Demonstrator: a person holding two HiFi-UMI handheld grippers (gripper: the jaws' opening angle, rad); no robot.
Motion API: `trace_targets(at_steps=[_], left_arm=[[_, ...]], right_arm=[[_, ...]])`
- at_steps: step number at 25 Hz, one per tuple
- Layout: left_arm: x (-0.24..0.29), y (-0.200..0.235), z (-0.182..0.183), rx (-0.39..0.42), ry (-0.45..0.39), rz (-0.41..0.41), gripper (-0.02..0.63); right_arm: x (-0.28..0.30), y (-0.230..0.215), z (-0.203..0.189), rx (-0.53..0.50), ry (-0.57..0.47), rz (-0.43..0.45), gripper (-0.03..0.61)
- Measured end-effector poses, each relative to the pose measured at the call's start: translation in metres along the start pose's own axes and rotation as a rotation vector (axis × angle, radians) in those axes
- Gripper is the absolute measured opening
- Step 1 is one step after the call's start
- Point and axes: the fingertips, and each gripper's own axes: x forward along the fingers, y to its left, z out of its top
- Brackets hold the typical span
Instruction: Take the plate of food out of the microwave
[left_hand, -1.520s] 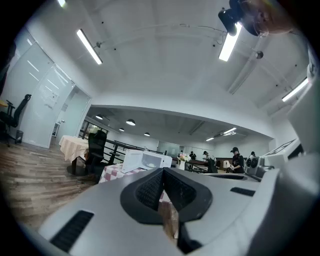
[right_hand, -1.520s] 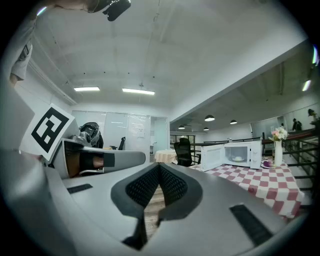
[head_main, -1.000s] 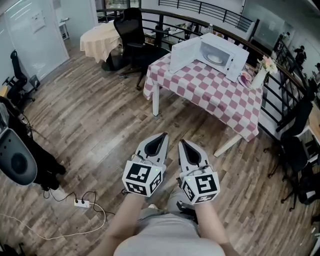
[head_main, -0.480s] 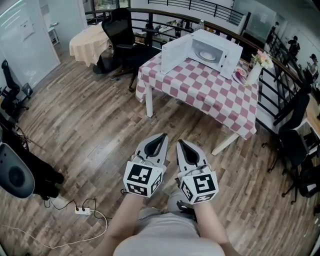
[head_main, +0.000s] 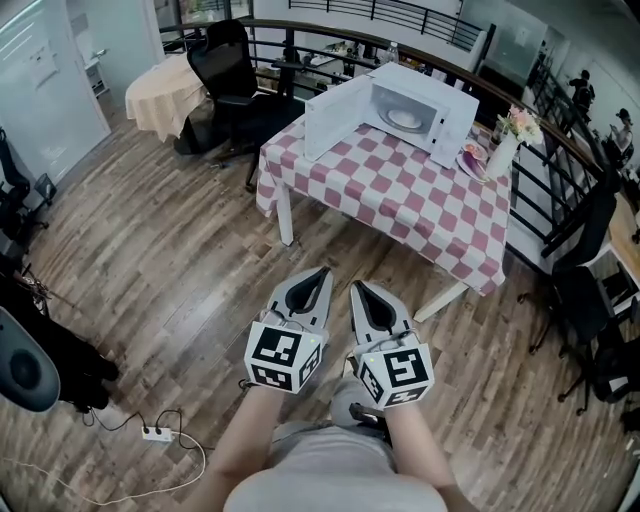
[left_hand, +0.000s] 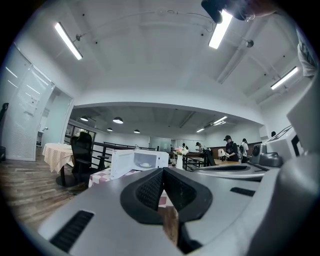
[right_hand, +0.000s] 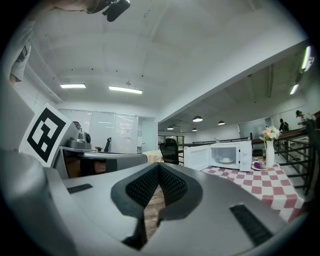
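A white microwave (head_main: 420, 108) stands on a table with a red-and-white checked cloth (head_main: 400, 195), its door (head_main: 335, 118) swung open to the left. Inside it sits a white plate of food (head_main: 405, 119), also visible as the plate (right_hand: 226, 160) in the right gripper view and the plate (left_hand: 145, 164) in the left gripper view. My left gripper (head_main: 320, 272) and right gripper (head_main: 355, 287) are held side by side over the wooden floor, well short of the table. Both are shut and empty, pointing toward the microwave (left_hand: 140, 162).
A vase of flowers (head_main: 503, 140) and a small dish (head_main: 472, 158) stand right of the microwave. A black office chair (head_main: 225, 70) and a beige-clothed round table (head_main: 160, 85) are at far left. A railing (head_main: 560, 190) runs behind; a power strip (head_main: 155, 433) lies on the floor.
The table and microwave have drawn nearer and shifted left in the head view. Both grippers keep the same shut pose in front of the body.
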Motion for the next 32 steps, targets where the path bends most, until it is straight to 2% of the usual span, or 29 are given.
trace_targets(at_steps=[20, 32], left_arm=[[0.151, 0.012, 0.001, 0.026, 0.043, -0.009, 0.003], [0.251, 0.005, 0.005, 0.017, 0.045, -0.02, 0.003]], right_arm=[[0.085, -0.128, -0.006, 0.053, 0.013, 0.014, 0.023], [0.128, -0.216, -0.001, 0.05, 0.009, 0.015, 0.023]])
